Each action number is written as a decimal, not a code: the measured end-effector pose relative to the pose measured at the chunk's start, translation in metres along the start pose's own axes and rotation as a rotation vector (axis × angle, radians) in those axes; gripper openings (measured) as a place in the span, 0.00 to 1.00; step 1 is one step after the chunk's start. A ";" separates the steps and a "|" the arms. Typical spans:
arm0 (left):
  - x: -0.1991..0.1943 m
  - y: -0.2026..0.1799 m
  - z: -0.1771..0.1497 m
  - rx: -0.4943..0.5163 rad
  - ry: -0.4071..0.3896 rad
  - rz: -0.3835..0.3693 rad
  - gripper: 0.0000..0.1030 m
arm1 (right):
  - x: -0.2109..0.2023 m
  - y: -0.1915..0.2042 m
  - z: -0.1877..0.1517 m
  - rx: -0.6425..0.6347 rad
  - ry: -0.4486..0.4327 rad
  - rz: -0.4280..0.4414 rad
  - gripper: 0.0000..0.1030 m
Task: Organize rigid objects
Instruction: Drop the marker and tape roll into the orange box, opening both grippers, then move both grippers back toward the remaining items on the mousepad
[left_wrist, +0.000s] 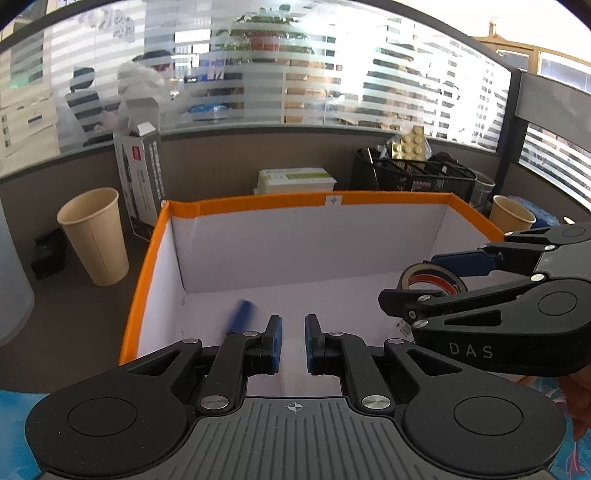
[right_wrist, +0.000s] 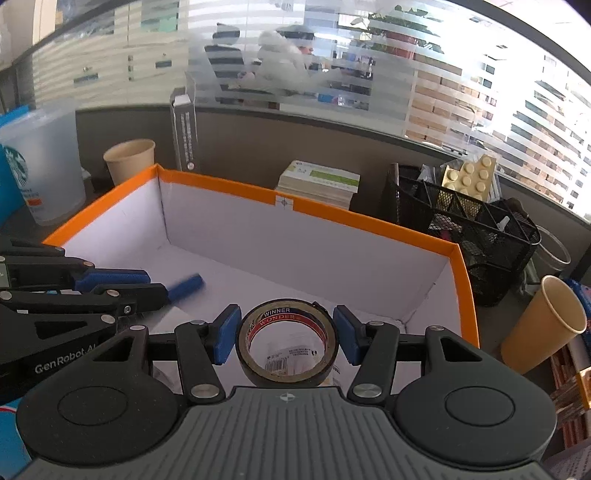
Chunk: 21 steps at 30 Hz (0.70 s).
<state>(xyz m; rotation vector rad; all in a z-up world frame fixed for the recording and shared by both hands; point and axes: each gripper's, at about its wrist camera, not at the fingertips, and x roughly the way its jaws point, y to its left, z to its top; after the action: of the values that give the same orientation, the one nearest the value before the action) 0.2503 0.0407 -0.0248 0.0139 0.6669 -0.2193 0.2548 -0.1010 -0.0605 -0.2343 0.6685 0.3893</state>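
The left gripper (left_wrist: 293, 341) is held over the near edge of an orange-rimmed box (left_wrist: 258, 202) with white inner walls, its jaws parted with nothing between them; a blurred blue cylinder (left_wrist: 242, 315) is seen just ahead of its left finger, above the box floor. The right gripper (right_wrist: 287, 334) is held level over the right side of the same box, its blue pads (right_wrist: 225, 338) set at either side of a roll of tape (right_wrist: 287, 341); a slight gap is seen at the right pad, so whether the roll is clamped cannot be told. "WINNER" and "WONDER" are read on the roll's core, "GenRobot.AI" on the left gripper's body, and "DAS" on the right gripper's body in the left wrist view. Two paper cups (left_wrist: 94, 236) are counted beside the box, one at each side, along with one frosted Starbucks cup (right_wrist: 40, 166), one black mesh organizer (right_wrist: 461, 225) holding a yellow building brick (right_wrist: 467, 177), and one stack of books (right_wrist: 319, 182).
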 end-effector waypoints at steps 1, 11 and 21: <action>0.001 0.000 -0.001 -0.001 0.003 -0.001 0.11 | 0.001 0.000 0.000 -0.001 0.010 -0.004 0.51; -0.006 0.002 -0.001 -0.012 -0.009 0.015 0.15 | -0.001 0.001 0.001 0.008 0.008 -0.021 0.61; -0.043 0.003 -0.003 -0.039 -0.071 0.056 0.69 | -0.032 0.004 0.003 0.018 -0.044 -0.035 0.65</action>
<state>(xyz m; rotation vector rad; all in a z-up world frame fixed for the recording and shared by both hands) 0.2163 0.0527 -0.0015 -0.0126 0.5992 -0.1523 0.2317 -0.1048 -0.0384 -0.2192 0.6236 0.3539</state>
